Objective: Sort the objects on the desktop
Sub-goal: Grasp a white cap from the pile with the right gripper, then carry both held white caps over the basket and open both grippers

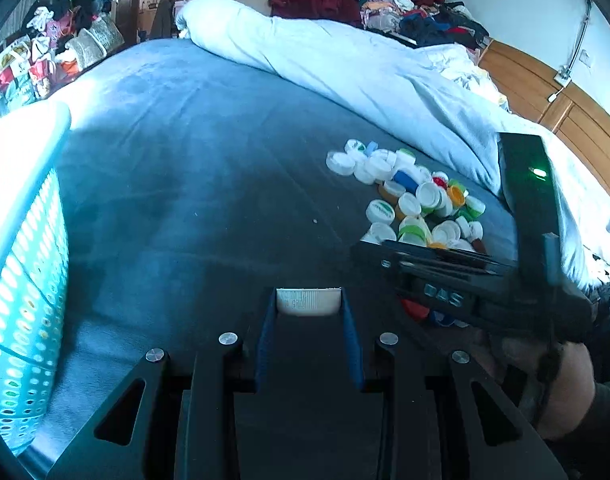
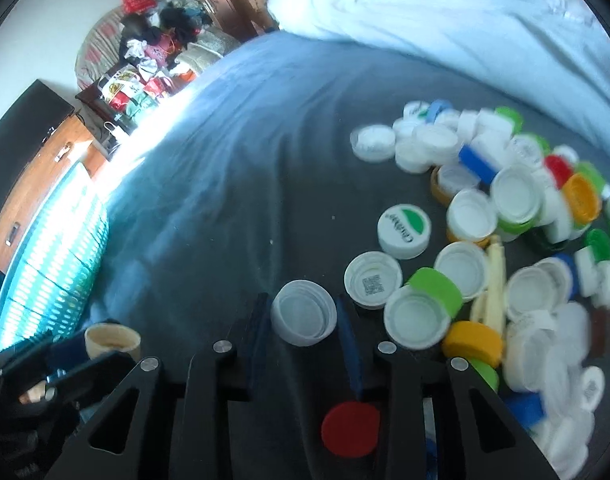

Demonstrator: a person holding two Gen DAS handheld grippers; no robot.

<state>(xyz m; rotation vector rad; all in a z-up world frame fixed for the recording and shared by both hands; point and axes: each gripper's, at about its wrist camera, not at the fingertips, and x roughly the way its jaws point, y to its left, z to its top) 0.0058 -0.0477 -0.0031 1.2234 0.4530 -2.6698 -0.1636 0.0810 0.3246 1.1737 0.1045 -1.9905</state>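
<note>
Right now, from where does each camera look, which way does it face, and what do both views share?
Left wrist: sits behind the left tongs, faces across the bed; they hold a cream bottle cap. The right tongs' body and a hand show.
Right wrist: sits behind the right tongs, faces down at the cap pile; a clear cap lies between them.
Shared: the caps, teal basket, white duvet.

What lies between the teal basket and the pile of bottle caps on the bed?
Only bare blue bedsheet lies between the teal basket and the pile of bottle caps, as the left wrist view shows.
</note>
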